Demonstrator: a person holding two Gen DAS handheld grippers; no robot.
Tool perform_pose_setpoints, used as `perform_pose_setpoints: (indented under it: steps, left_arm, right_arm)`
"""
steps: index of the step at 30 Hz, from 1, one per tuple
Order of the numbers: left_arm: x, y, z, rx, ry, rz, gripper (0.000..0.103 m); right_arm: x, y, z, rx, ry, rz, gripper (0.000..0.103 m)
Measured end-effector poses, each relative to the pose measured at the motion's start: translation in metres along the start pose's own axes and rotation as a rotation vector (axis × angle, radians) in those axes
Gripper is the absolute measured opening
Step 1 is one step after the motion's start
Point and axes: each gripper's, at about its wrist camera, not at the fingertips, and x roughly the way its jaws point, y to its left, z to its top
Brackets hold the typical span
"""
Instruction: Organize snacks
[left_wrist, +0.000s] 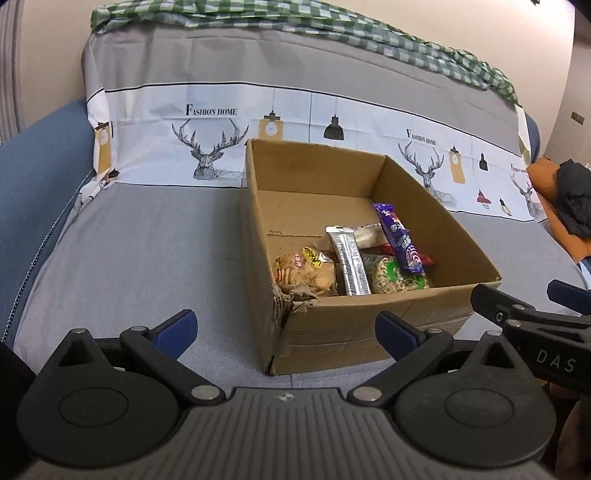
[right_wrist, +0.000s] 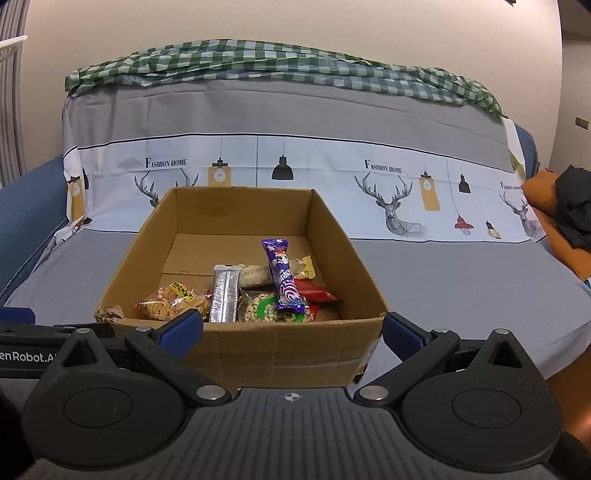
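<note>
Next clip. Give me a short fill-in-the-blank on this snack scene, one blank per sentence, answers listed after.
1. The snacks lie inside an open ____ box on the grey sheet.
2. The wrapper lying on top of the other snacks, the long packet, is ____ in colour.
3. Between the fingers of the left gripper there is ____ held.
4. The cloth draped along the top of the backrest has a green and white ____ pattern.

Answers: cardboard; purple; nothing; checked

Both wrist views look slightly downward, close over the sofa (left_wrist: 129, 240), sharing the cardboard box (left_wrist: 369, 325), right view more head-on.
</note>
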Motion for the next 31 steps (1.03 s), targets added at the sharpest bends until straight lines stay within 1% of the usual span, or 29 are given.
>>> perform_pose_setpoints:
  steps: [3, 9, 25, 31]
  left_arm:
    - [0.0023, 0.0005, -0.0010, -0.010, 0.014, -0.016, 0.103]
    - [0.0056, 0.0045, -0.0004, -0.019, 0.035, -0.018, 0.102]
    - [0.0030, 0.0015, -0.0015, 0.001, 0.018, -0.035, 0.103]
    - [0.0025, 0.0012, -0.0020, 0.004, 0.005, -0.040, 0.103]
  right_arm:
    - [0.0002, -0.0008, -0.0005, 0.004, -0.001, -0.007, 0.102]
    - [0.0025, 0.0036, -0.0015, -0.005, 0.001, -0.023, 0.102]
    - [0.0049, 0.0044, -0.0026, -0.004, 0.010, -0.036, 0.102]
    - [0.0054, 0.0030, -0.0036, 0.003, 0.010, -0.028, 0.102]
